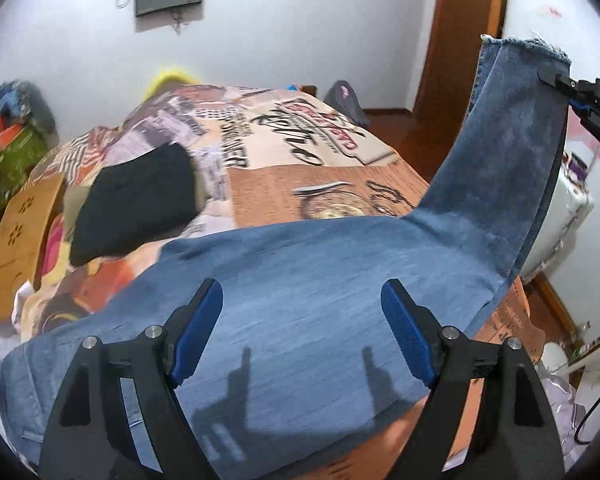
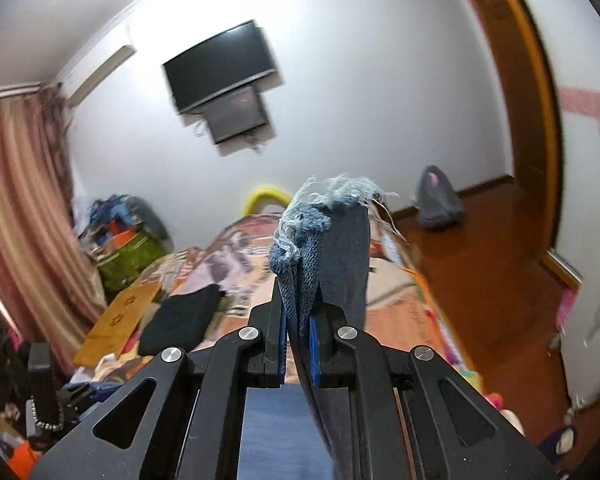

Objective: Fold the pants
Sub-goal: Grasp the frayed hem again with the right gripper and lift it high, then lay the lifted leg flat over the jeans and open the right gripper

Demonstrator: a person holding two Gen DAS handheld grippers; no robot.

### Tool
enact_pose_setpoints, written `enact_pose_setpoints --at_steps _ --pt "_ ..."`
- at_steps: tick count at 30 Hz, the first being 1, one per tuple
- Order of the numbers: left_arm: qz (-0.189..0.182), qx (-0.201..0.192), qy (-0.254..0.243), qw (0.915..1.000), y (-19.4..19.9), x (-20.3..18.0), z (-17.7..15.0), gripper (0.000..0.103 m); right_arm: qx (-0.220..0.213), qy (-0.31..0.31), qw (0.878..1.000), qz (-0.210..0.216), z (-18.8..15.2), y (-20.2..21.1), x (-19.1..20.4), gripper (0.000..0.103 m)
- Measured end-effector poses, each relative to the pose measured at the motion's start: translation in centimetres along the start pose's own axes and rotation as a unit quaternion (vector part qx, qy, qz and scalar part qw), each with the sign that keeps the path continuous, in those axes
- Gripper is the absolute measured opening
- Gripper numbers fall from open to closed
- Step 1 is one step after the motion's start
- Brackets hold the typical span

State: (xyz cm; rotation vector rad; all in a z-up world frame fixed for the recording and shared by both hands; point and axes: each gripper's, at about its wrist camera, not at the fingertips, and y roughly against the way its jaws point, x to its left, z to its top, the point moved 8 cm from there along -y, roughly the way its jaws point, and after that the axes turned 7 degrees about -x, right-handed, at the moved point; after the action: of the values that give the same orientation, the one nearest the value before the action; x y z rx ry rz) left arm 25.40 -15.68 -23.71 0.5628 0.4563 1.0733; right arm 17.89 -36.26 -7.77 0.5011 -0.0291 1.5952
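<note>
Blue jeans (image 1: 292,300) lie across the near end of a bed with a patterned cover (image 1: 300,168). My left gripper (image 1: 302,316) is open just above the jeans' wide part and holds nothing. My right gripper (image 2: 300,312) is shut on the frayed hem of the jeans' legs (image 2: 324,232) and holds it up in the air. In the left wrist view the right gripper (image 1: 548,76) is at the upper right, and the lifted legs (image 1: 500,152) hang from it down to the bed.
A folded black garment (image 1: 136,200) lies on the bed to the left, beside a wooden board (image 1: 20,236). A green bag with clutter (image 1: 8,156) stands at the far left. A wooden door frame (image 1: 456,40) and wood floor are at the right.
</note>
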Motion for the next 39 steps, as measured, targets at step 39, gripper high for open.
enact_pose_setpoints --at_steps 39 --pt "0.046 0.019 0.073 0.9961 1.1 7.5 -2.7 0.083 0.254 0.063 0.952 0.160 -18.3 -6.9 12.4 0.041"
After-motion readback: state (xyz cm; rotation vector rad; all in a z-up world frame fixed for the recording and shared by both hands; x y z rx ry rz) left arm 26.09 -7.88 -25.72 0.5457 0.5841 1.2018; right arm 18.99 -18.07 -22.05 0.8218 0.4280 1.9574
